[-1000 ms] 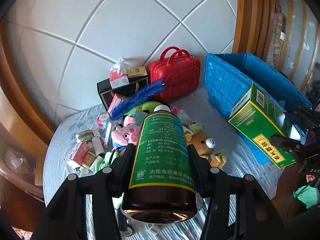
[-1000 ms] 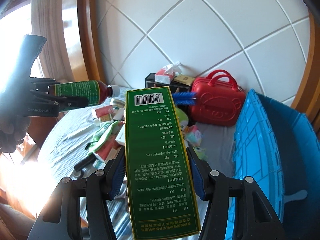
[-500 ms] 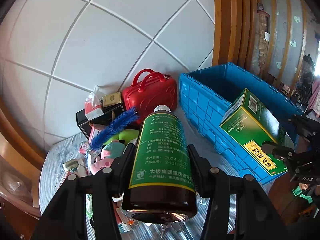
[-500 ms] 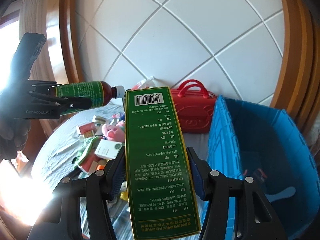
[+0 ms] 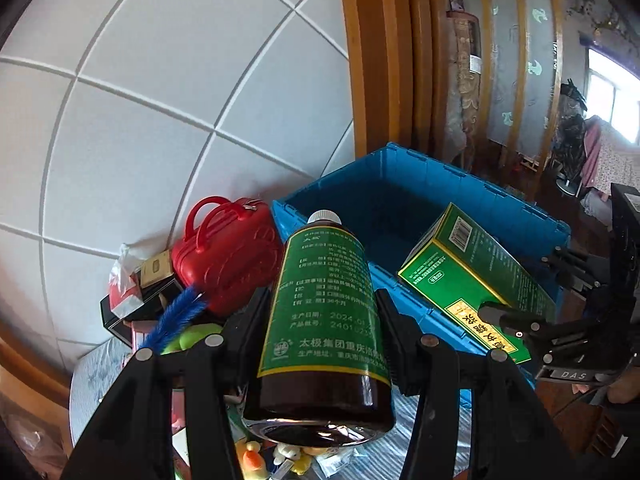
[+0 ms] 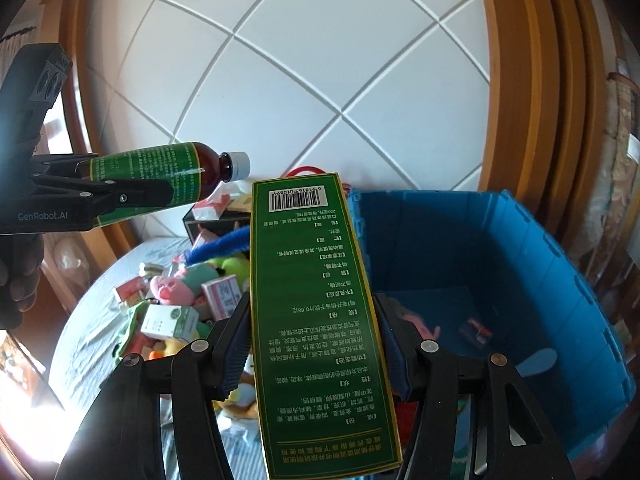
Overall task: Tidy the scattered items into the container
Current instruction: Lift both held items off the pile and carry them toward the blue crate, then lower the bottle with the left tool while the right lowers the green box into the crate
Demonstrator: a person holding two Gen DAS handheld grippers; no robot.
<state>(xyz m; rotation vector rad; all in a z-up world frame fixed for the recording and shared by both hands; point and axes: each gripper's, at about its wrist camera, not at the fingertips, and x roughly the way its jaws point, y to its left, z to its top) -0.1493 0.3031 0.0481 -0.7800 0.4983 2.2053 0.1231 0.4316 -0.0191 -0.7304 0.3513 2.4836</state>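
now, through the left wrist camera, we see our left gripper (image 5: 320,312) clamped on a brown bottle (image 5: 324,320) with a green label, its white cap pointing away from us toward the blue crate (image 5: 500,204) just ahead. to the right of the claw, our right gripper (image 5: 504,316) holds a green box (image 5: 460,276) tilted over the crate's near wall. left of the claw sit a red toy suitcase (image 5: 228,252) and a blue feather (image 5: 180,314), beyond a heap of small items on the striped tablecloth (image 5: 92,380)

through the right wrist camera, our right gripper (image 6: 316,328) is closed on the green box (image 6: 316,300), barcode end farthest from us. right of and beyond the claw lies the blue crate (image 6: 560,280), with a few small things on its floor. up to the left, our left gripper (image 6: 132,196) carries the brown bottle (image 6: 160,172) level, cap toward the crate. below left of the claw, plush toys (image 6: 180,284) and small cartons (image 6: 168,322) lie scattered on the tablecloth (image 6: 88,320)
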